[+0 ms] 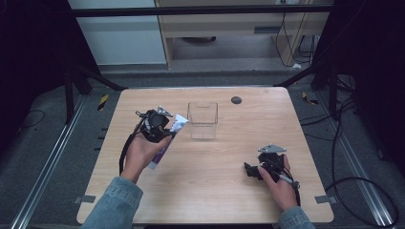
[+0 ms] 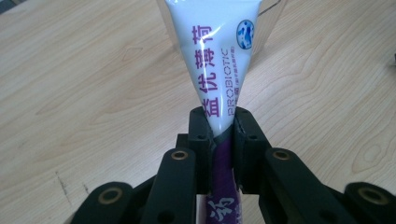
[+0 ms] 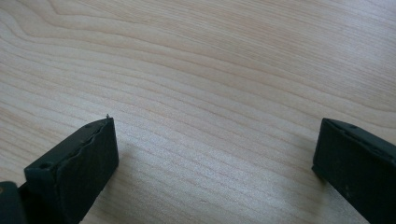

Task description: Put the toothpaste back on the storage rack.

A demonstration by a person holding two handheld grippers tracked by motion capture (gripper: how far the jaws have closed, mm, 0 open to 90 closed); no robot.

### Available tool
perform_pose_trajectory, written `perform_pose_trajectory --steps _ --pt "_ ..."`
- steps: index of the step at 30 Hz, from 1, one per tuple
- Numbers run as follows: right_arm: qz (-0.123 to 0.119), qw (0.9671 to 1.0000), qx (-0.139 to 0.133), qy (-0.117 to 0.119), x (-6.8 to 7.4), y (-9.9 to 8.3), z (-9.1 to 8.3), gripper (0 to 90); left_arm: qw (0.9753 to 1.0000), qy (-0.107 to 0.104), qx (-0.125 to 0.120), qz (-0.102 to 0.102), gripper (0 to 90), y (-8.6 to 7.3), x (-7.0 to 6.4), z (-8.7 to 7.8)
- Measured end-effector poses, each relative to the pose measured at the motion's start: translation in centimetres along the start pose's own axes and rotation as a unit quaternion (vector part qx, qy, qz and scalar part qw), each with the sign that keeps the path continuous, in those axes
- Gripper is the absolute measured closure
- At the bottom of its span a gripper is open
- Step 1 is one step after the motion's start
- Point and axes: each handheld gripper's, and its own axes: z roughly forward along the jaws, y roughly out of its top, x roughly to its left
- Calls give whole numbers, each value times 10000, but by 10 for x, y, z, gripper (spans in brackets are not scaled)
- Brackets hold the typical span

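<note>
Gripping one toothpaste tube: left tool; right tool released; one, seemingly empty, clear container.

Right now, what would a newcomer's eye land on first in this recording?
The white-and-purple tube clamped in the left claw, held left of the clear container at the table's middle. Then the right claw, jaws wide apart, low over bare wood of the table at its right side.

White-and-purple tube, black tongs
</note>
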Motion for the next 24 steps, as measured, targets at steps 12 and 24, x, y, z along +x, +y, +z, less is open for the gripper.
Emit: perform_pose_trajectory --steps 12,24 --pt "22 10000 14 -27 0 0 1 3 9998 -96 -159 66 793 12 -10 3" --pt "16 10000 10 -18 0 1 1 3 9988 -147 -459 90 793 25 -19 -1"
